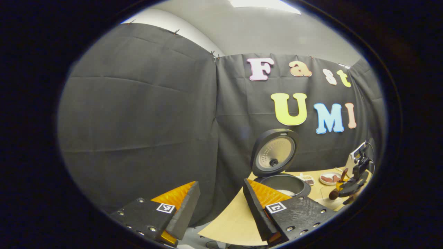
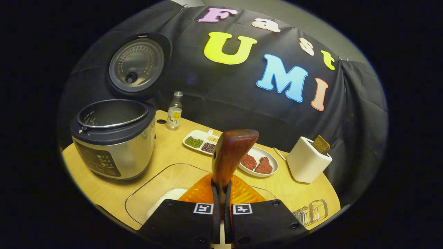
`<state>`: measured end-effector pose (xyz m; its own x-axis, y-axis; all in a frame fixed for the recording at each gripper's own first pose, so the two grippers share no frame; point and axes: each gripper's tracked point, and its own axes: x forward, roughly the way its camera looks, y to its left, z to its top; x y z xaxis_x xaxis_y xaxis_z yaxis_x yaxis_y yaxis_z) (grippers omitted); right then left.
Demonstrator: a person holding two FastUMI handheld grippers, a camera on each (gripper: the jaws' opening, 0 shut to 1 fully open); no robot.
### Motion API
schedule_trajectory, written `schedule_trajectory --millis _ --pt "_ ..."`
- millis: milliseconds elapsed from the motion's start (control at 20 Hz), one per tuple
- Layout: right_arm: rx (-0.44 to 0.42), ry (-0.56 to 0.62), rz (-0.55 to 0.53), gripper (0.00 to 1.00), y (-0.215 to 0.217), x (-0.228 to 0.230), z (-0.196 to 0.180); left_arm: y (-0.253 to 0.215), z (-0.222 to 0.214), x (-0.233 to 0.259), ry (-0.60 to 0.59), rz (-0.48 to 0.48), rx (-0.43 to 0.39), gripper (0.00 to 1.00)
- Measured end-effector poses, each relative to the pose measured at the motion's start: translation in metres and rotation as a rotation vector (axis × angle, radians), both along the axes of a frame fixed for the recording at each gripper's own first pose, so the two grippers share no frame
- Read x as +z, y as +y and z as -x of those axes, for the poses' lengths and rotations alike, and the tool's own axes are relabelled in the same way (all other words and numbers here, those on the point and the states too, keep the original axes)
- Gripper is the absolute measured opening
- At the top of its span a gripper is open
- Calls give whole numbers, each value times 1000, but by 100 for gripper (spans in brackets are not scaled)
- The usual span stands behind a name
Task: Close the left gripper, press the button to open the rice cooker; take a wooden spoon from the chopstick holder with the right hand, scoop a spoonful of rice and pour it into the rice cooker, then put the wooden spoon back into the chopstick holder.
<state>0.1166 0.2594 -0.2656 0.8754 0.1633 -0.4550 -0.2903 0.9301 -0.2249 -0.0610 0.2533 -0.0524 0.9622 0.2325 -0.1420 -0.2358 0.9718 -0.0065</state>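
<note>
Spoon [image 2: 231,155] (wooden) in right claw [image 2: 221,193]

Your wooden table [image 2: 173,145] carries the open rice cooker [image 2: 114,138] at left; a small bottle [image 2: 174,110] behind; divided dish [image 2: 200,140], oval plate [image 2: 259,162], glass tray [image 2: 155,193], white holder [image 2: 308,159].

Screw-studded hand-held gripper [image 2: 221,204] with square markers

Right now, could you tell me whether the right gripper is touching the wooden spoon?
Touching. In the right gripper view, the right gripper has both fingers pressed on the wooden spoon, whose handle runs down between them.
</note>
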Motion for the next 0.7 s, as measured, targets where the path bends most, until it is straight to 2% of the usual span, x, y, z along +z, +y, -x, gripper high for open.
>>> schedule_trajectory --millis 300,400,450,550,600,700 --pt "60 47 -25 6 28 -10 11 2 2 -5 6 -2 -6 77" --pt "65 76 -64 3 34 -13 18 0 1 -5 6 2 -11 78" --pt "60 81 -78 6 35 -12 18 -2 -1 -6 6 4 -15 78" --pt "53 109 -116 7 38 -10 23 -3 -3 -8 5 7 -20 77" --pt "48 126 -142 3 38 -9 24 -3 -4 -8 5 8 -22 80" --pt "28 170 -211 7 38 -10 26 -5 -5 -6 2 11 -26 78"
